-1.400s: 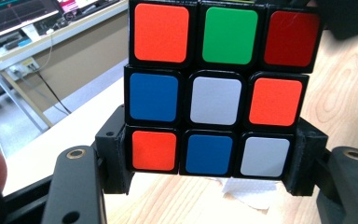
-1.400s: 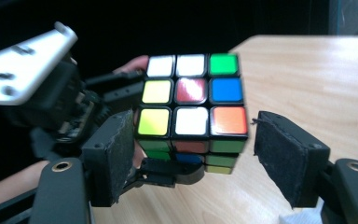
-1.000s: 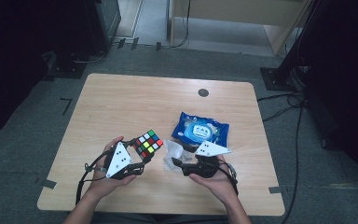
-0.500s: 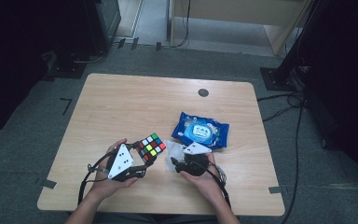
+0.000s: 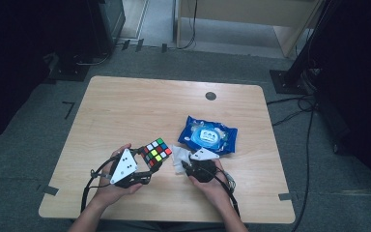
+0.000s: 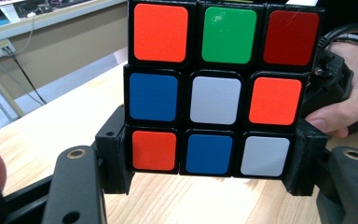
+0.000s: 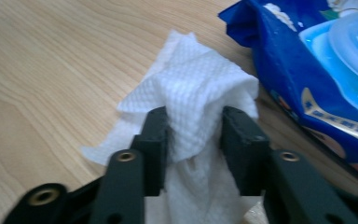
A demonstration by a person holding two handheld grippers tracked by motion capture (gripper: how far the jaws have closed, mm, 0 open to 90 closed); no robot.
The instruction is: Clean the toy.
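White wipe (image 7: 200,112), soft and limp, bunched in right gripper (image 7: 193,135); left gripper (image 6: 212,163) clamps rigid cube (image 6: 214,88) by its sides.

Glossy plastic cube (image 6: 214,88), embossed white cloth-like wipe (image 7: 200,102), shiny blue plastic pack (image 7: 307,70), matt pale wood-grain table (image 5: 135,106)

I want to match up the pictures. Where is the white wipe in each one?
High view: the white wipe lies low in the middle, at the right hand-held gripper, just left of the blue wipes pack.
Left gripper view: not in it.
Right gripper view: the wipe sits in the centre, pinched between the black jaws.
Shared landmark: the blue wipes pack, at upper right there.
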